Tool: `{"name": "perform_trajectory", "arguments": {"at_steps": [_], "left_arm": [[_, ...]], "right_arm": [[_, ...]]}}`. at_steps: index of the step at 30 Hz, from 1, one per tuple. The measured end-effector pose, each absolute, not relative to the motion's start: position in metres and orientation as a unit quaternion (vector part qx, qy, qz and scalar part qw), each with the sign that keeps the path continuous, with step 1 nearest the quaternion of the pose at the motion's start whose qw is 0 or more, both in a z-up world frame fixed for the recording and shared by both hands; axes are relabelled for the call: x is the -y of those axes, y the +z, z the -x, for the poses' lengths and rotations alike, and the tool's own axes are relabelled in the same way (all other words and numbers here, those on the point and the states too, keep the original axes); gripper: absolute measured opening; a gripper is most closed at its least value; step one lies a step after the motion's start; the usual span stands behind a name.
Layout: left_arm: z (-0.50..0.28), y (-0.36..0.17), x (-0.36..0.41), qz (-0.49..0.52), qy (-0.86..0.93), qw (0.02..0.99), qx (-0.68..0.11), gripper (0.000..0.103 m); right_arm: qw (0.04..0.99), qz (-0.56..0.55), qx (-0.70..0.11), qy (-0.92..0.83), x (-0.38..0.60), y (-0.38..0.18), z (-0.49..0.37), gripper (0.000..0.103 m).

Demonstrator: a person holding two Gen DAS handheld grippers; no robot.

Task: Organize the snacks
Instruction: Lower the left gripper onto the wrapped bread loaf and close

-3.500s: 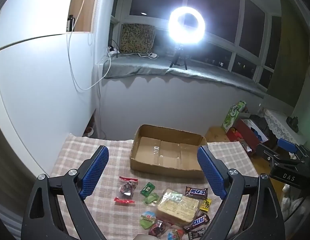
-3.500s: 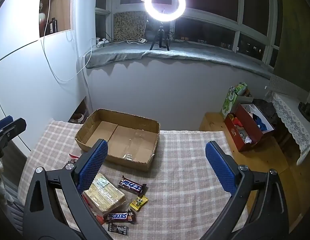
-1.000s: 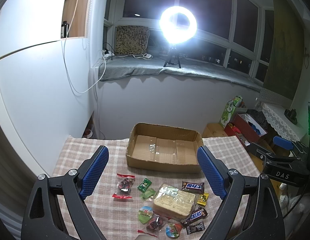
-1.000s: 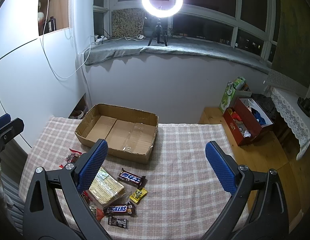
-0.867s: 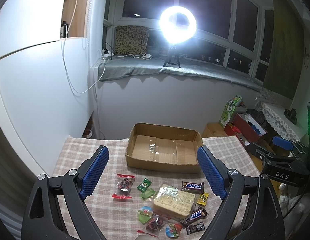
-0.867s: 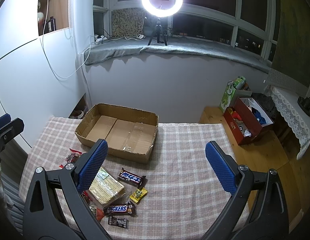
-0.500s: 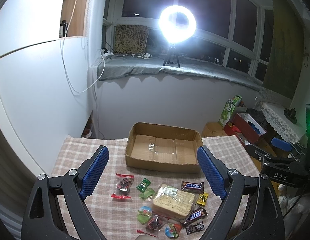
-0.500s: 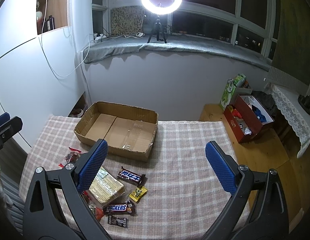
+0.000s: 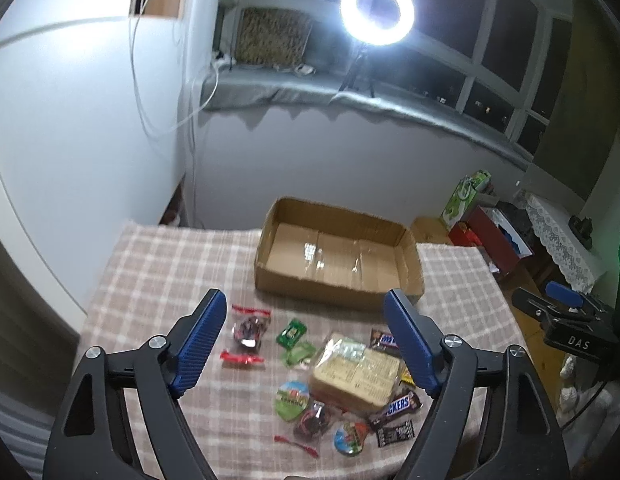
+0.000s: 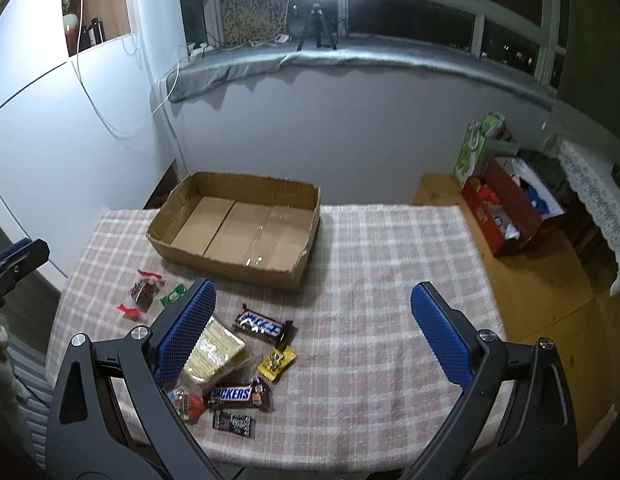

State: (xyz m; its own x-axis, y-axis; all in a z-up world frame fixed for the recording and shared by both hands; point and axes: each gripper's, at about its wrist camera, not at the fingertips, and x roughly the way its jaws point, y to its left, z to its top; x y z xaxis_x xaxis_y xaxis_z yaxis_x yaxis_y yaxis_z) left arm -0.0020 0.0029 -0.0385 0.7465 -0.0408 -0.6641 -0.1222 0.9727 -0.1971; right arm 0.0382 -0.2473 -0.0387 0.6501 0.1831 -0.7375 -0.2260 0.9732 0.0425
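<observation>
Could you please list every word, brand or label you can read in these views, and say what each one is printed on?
"SNICKERS": brown chocolate bar on the checked cloth.
"DAS": black body of the right gripper, seen from the left wrist view.
Blue-lettered bar: blurred, unreadable.
Small black packet, cracker pack, green sweets: print too small.

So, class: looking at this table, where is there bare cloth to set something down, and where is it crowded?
Bare cloth lies right of the cardboard box and of the Snickers bar, out to the table's edge. The box floor is bare too. The near-left corner is crowded: the cracker pack and wrapped candies lie close together.
</observation>
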Motion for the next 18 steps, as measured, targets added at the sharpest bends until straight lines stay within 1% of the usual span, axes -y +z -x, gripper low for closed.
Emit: {"name": "perform_trajectory", "arguments": {"at_steps": [4,10,11,12,14,16,18], "left_arm": [[0.002,-0.054,-0.013,0.14,0.019,0.914,-0.379,0.071],[0.003,-0.078,-0.026,0.192,0.004,0.89,-0.414,0.07],[0.003,-0.083,-0.028,0.201,0.003,0.885,-0.421,0.07],[0.002,-0.087,-0.028,0.209,-0.002,0.88,-0.427,0.068],[0.001,-0.095,-0.029,0.22,-0.013,0.872,-0.438,0.059],[-0.002,-0.103,-0.027,0.22,-0.026,0.866,-0.449,0.052],[-0.006,-0.11,-0.024,0.221,-0.041,0.859,-0.46,0.049]], "right_arm": [[0.895,0.008,-0.427,0.129,0.254,-0.051,-0.043,0.1],[0.869,-0.028,-0.469,0.158,0.257,-0.075,-0.048,0.1],[0.864,-0.033,-0.475,0.164,0.257,-0.079,-0.048,0.098],[0.857,-0.04,-0.484,0.172,0.257,-0.084,-0.049,0.092],[0.843,-0.049,-0.503,0.184,0.256,-0.094,-0.05,0.089],[0.829,-0.063,-0.52,0.196,0.253,-0.106,-0.051,0.088],[0.815,-0.075,-0.536,0.205,0.249,-0.116,-0.053,0.081]]}}
